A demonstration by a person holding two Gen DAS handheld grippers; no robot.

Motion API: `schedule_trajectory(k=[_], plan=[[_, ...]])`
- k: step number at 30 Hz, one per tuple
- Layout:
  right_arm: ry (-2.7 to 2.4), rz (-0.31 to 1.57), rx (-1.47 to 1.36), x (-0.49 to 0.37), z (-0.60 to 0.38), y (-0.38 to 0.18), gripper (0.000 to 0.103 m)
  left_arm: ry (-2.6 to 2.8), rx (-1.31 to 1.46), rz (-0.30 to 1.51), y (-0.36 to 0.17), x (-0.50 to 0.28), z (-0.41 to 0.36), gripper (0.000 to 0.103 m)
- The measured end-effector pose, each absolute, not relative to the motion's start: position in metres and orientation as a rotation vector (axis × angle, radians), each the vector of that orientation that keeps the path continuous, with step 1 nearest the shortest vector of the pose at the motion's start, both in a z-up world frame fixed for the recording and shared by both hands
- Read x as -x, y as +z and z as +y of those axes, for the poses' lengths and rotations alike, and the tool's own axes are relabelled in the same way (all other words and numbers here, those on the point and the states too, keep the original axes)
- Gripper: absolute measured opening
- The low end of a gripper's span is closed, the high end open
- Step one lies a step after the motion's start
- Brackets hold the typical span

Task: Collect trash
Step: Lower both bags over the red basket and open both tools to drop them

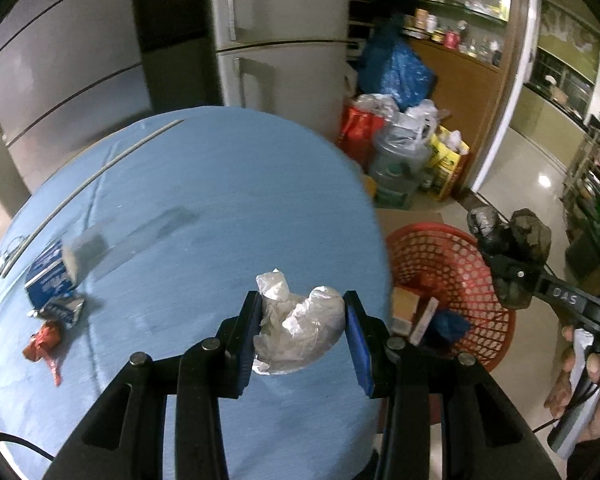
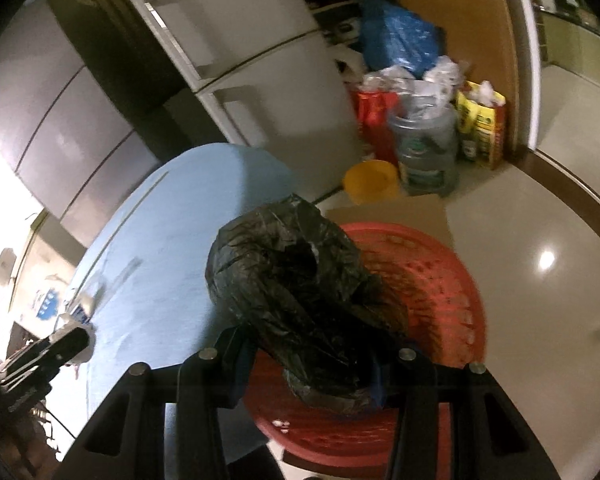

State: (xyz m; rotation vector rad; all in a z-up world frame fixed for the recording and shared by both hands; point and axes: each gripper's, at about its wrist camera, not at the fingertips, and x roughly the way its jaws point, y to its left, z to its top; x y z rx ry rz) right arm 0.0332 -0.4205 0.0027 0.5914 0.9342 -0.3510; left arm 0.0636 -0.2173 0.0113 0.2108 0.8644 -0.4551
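Observation:
My left gripper is shut on a crumpled clear plastic bag and holds it over the blue table near its right edge. My right gripper is shut on a crumpled black plastic bag above the red mesh basket; it also shows in the left wrist view. The red basket stands on the floor right of the table with a box and blue trash in it. A blue-white carton, a foil wrapper and a red wrapper lie at the table's left.
A grey fridge stands behind the table. Bags, a water jug and a yellow box crowd the floor by the wooden cabinet. A yellow tub and a cardboard sheet lie by the basket.

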Motion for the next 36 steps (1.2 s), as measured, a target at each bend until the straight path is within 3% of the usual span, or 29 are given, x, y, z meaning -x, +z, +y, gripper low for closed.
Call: schedule_trajectory(k=[21, 24, 26, 36], plan=[[-0.415, 1.073, -0.615, -0.02, -0.451, -0.058, 0.051, -0.589, -0.299, 0.902, -0.007, -0.059, -0.295, 0.042], [-0.444, 1.085, -0.621, -0.019, -0.454, -0.062, 0.059, -0.597, -0.307, 0.905, -0.008, -0.059, -0.303, 0.042], [-0.47, 1.095, -0.629, -0.018, -0.459, -0.064, 0.075, -0.602, -0.313, 0.908, -0.009, -0.059, -0.307, 0.042], [-0.518, 1.026, -0.639, -0.001, -0.469, -0.042, 0.075, -0.633, -0.346, 0.924, -0.018, -0.059, -0.332, 0.042]])
